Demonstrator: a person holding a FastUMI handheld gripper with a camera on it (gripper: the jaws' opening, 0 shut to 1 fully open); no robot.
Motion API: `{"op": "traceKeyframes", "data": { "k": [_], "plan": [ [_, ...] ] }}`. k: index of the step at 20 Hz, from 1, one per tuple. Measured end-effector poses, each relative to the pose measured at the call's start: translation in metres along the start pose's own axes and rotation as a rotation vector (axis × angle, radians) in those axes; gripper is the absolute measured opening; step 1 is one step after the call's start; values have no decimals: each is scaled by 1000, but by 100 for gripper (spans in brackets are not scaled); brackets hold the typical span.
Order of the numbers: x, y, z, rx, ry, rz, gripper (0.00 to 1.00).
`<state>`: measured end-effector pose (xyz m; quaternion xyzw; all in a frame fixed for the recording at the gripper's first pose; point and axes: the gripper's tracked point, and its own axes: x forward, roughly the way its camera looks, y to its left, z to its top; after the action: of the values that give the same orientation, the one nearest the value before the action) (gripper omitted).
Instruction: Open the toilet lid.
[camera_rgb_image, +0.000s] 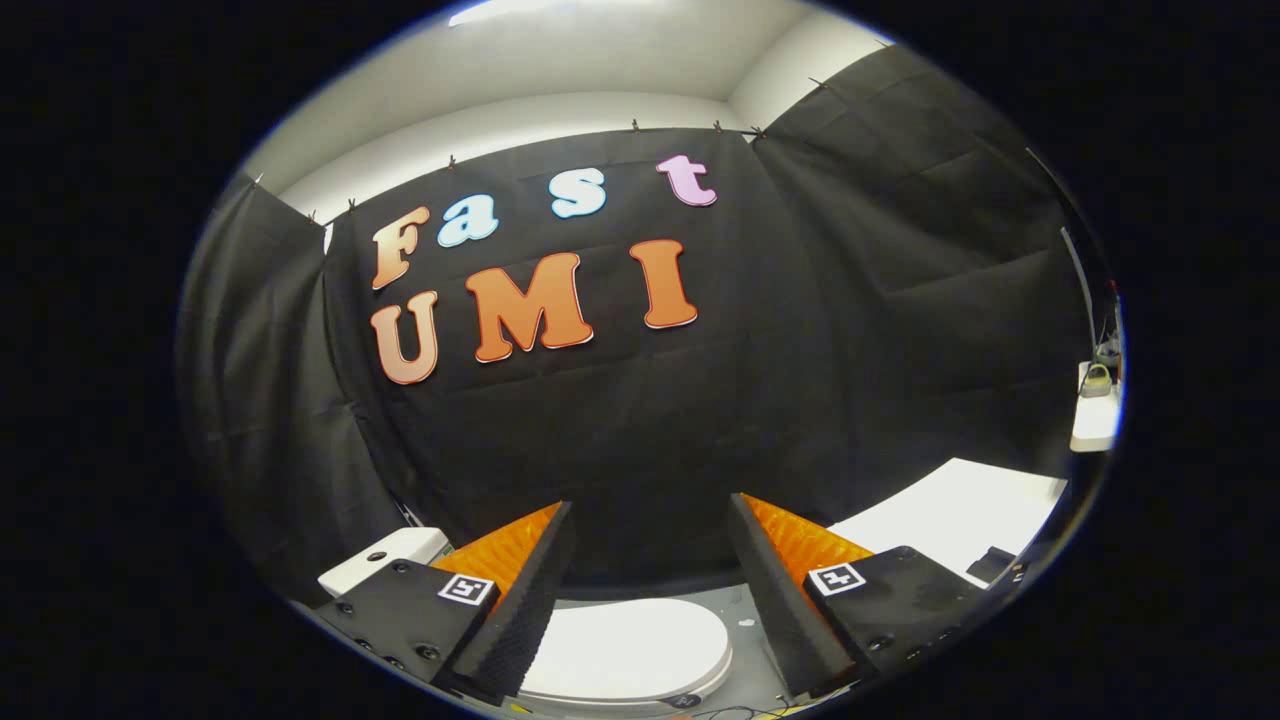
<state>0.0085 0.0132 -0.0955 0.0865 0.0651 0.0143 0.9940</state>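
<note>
We see the black cloth wall (640, 400) of the booth standing across the far side, hung from clips along its top edge, with a pale wall and ceiling (600, 60) above it. Off to the right, beyond the right finger, a white surface (960, 510) reaches toward the cloth, and further right a small white shelf (1095, 420) carries some small items we cannot make out.

Below the cloth sits the toilet. Its white lid (625, 650) lies flat and closed, showing in the gap between our two fingers and below them, apart from both. The white tank (385, 555) with a button on top stands to the left, partly hidden behind the left finger. The floor (745, 650) beside the lid is grey, with a few thin cables near its closest edge.

Our gripper (650, 530) is released: its fingers stand wide apart, holding nothing, raised above the lid and pointing toward the cloth.
</note>
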Motion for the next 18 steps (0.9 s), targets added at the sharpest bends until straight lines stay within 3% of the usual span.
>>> {"op": "traceKeyframes", "data": {
  "k": [8,18],
  "plan": [
    [5,-4,-86,70,120,-25,99],
    [2,-38,-220,260,273,-110,99]
  ]
}}
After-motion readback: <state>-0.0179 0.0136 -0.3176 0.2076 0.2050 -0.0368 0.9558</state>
